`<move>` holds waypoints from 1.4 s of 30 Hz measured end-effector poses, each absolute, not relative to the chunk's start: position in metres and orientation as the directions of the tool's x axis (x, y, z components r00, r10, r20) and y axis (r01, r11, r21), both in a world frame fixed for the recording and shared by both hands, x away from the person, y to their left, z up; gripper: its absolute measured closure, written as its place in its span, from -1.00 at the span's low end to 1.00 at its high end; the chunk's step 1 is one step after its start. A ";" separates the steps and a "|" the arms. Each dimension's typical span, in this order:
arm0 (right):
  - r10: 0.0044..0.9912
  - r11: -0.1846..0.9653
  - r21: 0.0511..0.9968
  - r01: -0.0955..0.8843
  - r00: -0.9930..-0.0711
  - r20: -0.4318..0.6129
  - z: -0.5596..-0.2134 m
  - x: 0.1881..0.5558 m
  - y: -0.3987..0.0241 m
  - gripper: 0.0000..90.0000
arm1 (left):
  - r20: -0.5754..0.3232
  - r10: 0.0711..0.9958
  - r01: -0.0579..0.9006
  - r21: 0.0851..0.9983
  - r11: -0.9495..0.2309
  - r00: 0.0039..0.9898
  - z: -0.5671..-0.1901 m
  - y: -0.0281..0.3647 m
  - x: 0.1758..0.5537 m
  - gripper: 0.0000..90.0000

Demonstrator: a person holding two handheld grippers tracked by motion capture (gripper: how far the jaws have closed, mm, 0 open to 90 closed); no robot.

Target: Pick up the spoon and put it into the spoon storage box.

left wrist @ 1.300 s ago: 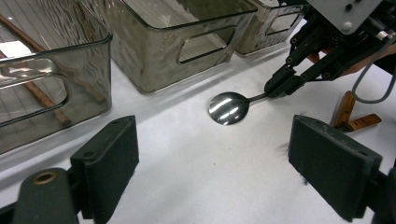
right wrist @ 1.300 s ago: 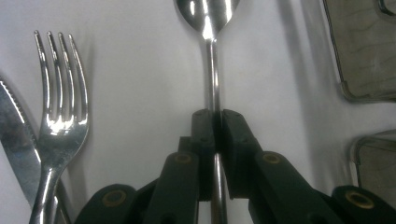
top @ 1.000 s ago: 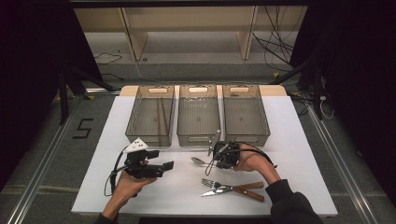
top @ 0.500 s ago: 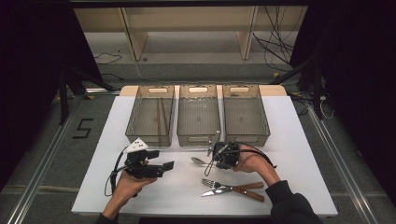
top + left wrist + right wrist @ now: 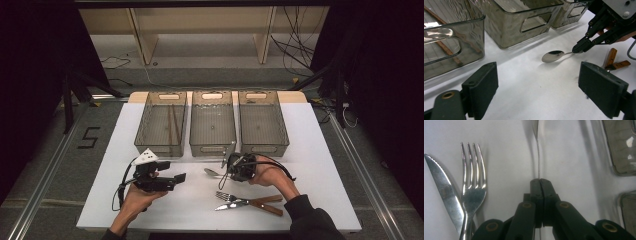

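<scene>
- While pinching the spoon (image 5: 552, 56) handle just before the middle bin (image 5: 212, 122), the right gripper (image 5: 540, 182) is staying clenched.
- The left gripper (image 5: 537, 92) is hovering released, left of that bin.

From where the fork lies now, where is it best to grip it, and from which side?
Grip the fork by its wooden handle, probably from above, jaws across it. It lies flat beside the knife, handles pointing right, tines left, so the handle's free end gives most room.
</scene>
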State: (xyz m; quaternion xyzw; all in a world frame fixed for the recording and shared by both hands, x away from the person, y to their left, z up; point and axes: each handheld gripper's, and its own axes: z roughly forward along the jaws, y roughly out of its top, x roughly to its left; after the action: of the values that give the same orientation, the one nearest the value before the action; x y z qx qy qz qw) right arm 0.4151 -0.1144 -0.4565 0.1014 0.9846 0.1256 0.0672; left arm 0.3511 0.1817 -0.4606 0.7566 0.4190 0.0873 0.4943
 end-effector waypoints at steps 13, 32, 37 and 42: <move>0.386 0.833 0.437 0.338 -0.922 -0.023 -0.430 0.422 -0.128 1.00 | -0.258 0.729 0.508 0.850 -0.140 0.634 -0.463 0.192 0.344 -0.64; 0.579 0.598 0.620 0.508 -0.809 0.103 -0.394 0.446 -0.136 1.00 | -0.228 0.722 0.482 0.861 -0.163 0.653 -0.469 0.191 0.334 -0.64; 0.604 0.572 0.629 0.526 -0.789 0.111 -0.389 0.455 -0.132 1.00 | -0.228 0.722 0.484 0.859 -0.167 0.654 -0.470 0.190 0.333 -0.64; 0.617 0.555 0.637 0.535 -0.778 0.117 -0.384 0.463 -0.128 1.00 | -0.232 0.720 0.480 0.863 -0.158 0.654 -0.471 0.189 0.331 -0.64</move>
State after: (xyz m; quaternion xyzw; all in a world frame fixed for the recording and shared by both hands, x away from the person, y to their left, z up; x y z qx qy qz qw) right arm 0.4626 -0.1275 -0.3837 0.3276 0.8796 0.3397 0.0602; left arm 0.3311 0.1889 -0.4705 0.7519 0.3992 0.1175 0.5114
